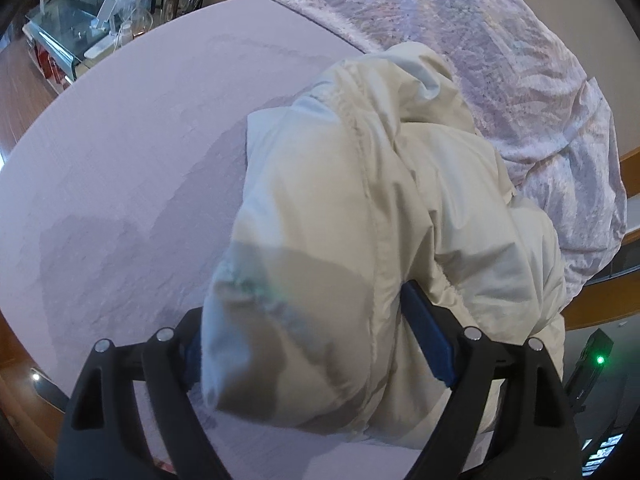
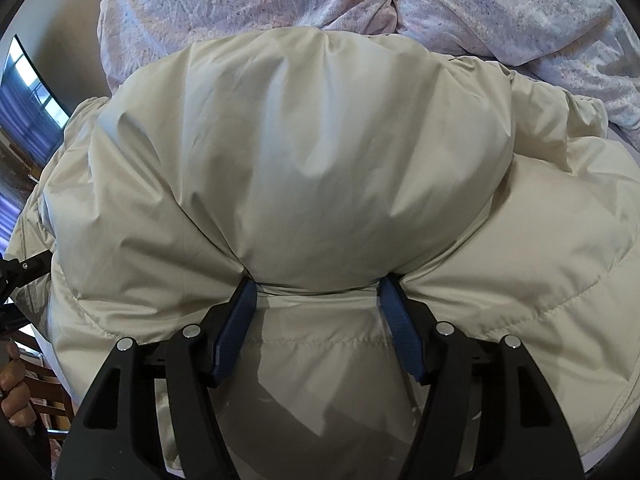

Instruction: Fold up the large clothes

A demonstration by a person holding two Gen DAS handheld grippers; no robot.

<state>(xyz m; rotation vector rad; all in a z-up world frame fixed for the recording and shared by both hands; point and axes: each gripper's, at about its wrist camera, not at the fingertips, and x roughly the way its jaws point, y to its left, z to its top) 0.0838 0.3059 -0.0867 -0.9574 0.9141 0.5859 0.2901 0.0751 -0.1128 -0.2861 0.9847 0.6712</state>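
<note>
A cream puffy jacket (image 1: 360,208) lies on a pale lilac bed surface (image 1: 120,140). In the left wrist view a sleeve or edge of the jacket fills the space between my left gripper's (image 1: 304,320) blue pads (image 1: 428,340), and the jaws are wide apart around the thick padding. In the right wrist view the jacket (image 2: 312,160) bulges up in front of my right gripper (image 2: 316,284), whose blue pads (image 2: 400,332) pinch a fold of its fabric between them.
A crumpled pink and lilac patterned quilt (image 1: 500,60) lies behind the jacket, also in the right wrist view (image 2: 480,8). A glass shelf with small items (image 1: 88,32) stands past the bed's far left edge. A wooden chair (image 2: 48,396) is at the lower left.
</note>
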